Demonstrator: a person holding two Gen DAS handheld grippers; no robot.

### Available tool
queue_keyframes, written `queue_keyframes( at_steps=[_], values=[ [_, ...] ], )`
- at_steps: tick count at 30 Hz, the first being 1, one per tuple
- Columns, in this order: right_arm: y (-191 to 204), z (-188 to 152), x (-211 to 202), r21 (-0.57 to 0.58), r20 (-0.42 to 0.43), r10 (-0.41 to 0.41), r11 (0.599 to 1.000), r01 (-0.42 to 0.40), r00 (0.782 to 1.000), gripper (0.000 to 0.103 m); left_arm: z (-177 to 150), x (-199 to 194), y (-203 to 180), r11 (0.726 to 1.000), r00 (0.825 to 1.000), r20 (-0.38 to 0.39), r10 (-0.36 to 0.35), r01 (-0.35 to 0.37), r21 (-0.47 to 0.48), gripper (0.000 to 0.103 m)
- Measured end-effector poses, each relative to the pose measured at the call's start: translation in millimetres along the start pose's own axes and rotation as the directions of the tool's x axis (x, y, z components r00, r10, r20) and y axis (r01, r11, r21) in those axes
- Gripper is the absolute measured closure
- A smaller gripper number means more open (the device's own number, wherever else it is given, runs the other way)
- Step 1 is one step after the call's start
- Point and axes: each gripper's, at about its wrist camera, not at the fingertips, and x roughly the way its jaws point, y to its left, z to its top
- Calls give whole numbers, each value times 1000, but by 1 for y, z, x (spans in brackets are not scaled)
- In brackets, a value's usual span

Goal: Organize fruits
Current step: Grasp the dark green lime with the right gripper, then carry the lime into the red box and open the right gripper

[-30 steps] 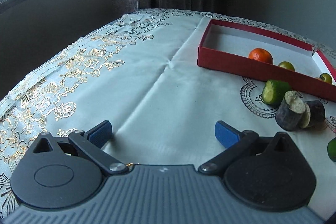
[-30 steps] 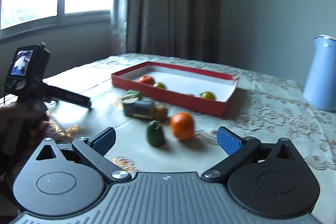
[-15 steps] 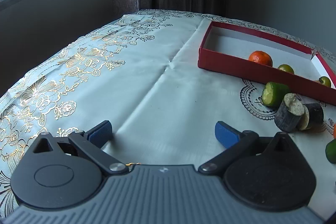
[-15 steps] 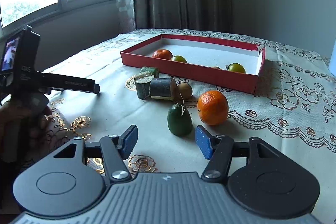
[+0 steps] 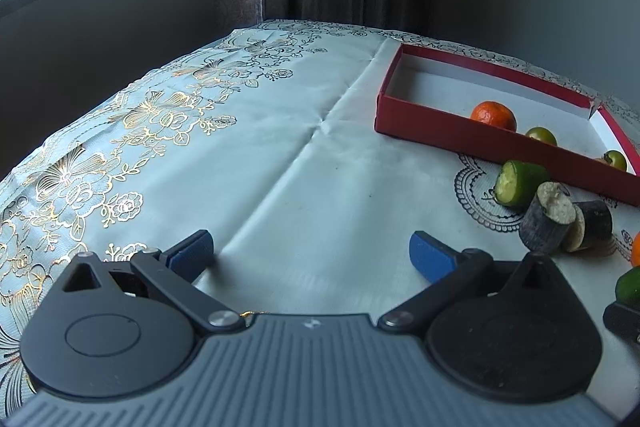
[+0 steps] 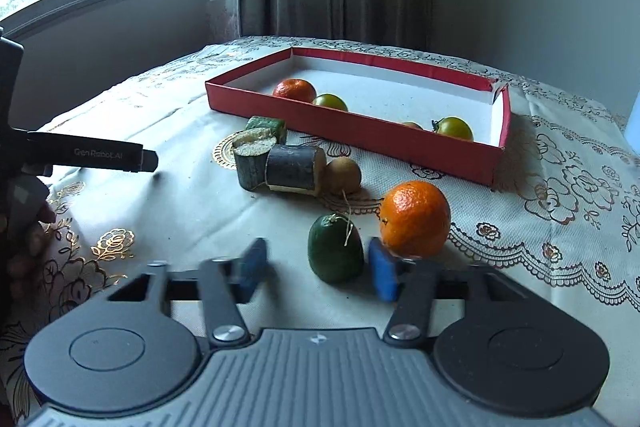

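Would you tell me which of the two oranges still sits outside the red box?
The larger orange on the tablecloth beside the dark green fruit; the smaller orange lies inside the red box.

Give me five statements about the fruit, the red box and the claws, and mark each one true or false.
1. The red box holds only one fruit. False: it holds a tangerine and several greenish round fruits.
2. The dark green fruit lies on the tablecloth, outside the box. True.
3. The right claw is closing, with the dark green fruit between its pads. True.
4. The left claw is shut on a cut cucumber piece. False: it is open and holds nothing; the cucumber piece lies beside the box.
5. The big orange sits inside the box. False: it rests on the cloth next to the dark green fruit.
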Motion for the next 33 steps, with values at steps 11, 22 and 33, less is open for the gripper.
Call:
queue_keyframes(
  at_steps=[11, 22, 33],
  values=[
    [3, 17, -36, 2, 108, 72, 997, -73, 992, 75, 0, 0, 0, 1000, 1000, 1, 2, -2, -1, 0],
    [-67, 109, 37, 128, 58, -33, 991, 26, 998, 75, 0, -2, 0, 1000, 1000, 9, 2, -2, 6, 0],
    [-48, 112, 103, 60, -76, -95, 993, 100, 993, 74, 0, -1, 1, 1000, 1000, 9, -16, 16, 2, 0]
  ],
)
